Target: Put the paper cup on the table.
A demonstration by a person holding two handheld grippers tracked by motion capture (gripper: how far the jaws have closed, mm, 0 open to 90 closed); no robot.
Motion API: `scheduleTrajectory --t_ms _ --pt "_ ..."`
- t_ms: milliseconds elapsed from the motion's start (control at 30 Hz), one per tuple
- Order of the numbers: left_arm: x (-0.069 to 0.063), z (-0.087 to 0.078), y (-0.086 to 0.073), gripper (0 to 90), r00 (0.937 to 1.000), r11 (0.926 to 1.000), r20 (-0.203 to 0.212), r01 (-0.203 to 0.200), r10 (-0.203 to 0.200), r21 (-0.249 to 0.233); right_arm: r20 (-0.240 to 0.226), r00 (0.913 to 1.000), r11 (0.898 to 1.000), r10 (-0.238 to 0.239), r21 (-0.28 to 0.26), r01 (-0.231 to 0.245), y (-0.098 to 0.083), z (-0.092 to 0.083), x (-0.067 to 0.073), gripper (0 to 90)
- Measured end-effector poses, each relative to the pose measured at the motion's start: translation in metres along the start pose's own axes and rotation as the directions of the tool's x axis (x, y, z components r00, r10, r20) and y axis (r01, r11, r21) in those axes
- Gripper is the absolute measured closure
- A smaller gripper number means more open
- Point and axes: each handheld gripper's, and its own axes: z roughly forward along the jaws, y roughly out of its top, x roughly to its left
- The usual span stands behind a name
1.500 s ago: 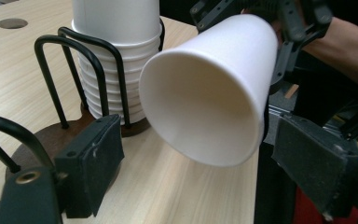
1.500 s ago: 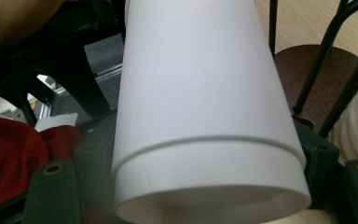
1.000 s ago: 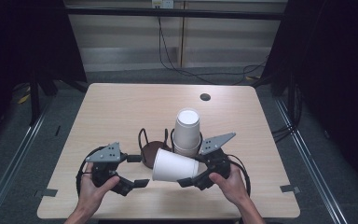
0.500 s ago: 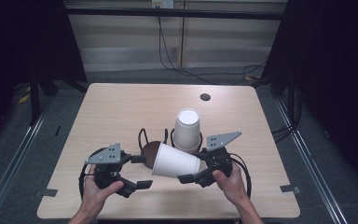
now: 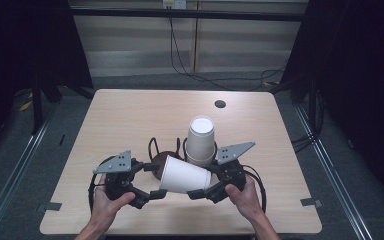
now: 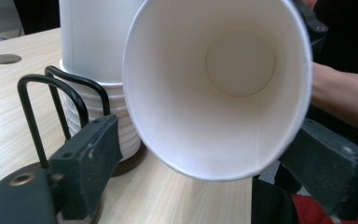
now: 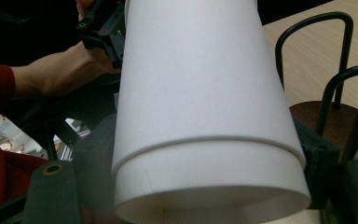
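A white paper cup hangs on its side just above the table. My right gripper is shut on its base end, one jaw on each side. The cup's mouth faces my left gripper. That gripper's jaws have just been opening and stand open, with the rim between them and small gaps at the pads. Behind it, a stack of upside-down white cups stands in a black wire holder on a round brown base.
The wooden table has a dark round cable hole near its far edge. A hand holds each gripper at the near edge. Cables lie on the floor beyond the table, and dark curtains hang on both sides.
The left gripper's jaws stand a little wider around the cup's mouth. The cup, the stack and both hands have hardly shifted.
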Motion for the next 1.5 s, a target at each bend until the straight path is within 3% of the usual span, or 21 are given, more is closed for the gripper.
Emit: scheduleTrajectory --t_ms 133,200,500,733,933,1200,1500 --pt "0.001 0.005 0.0 0.0 1.0 1.0 -0.005 0.004 -0.004 0.003 -0.024 0.9997 1.0 0.0 0.001 0.0 0.0 0.0 0.001 25.5" --pt "0.002 0.006 0.0 0.0 0.9997 0.9999 0.02 0.01 -0.01 0.002 -0.028 0.9996 1.0 -0.004 0.0 0.004 0.001 0.001 0.002 25.5" --pt "-0.002 0.01 0.004 0.8 0.9996 0.9999 0.026 -0.011 0.011 0.011 -0.039 0.9992 1.0 -0.012 0.022 0.012 0.002 0.005 0.002 25.5" --pt "-0.002 0.011 0.007 0.1 0.9987 0.9999 0.052 0.002 -0.001 -0.013 -0.052 0.9985 0.999 -0.015 0.049 0.018 0.002 0.011 0.003 25.6" --pt "-0.003 0.014 0.007 5.0 0.9964 0.9996 0.085 0.002 0.0 -0.029 -0.062 0.9979 0.998 -0.018 0.058 0.021 0.002 0.015 0.003 25.5" --pt "-0.006 0.016 0.007 6.6 0.9965 0.9993 0.082 -0.015 0.017 -0.035 -0.062 0.9977 0.998 -0.029 0.061 0.032 0.003 0.016 0.004 25.7" --pt "-0.003 0.01 0.009 13.5 0.9933 0.999 0.114 -0.013 0.018 -0.043 -0.057 0.9975 0.998 -0.042 0.051 0.045 0.002 0.016 0.004 23.5"
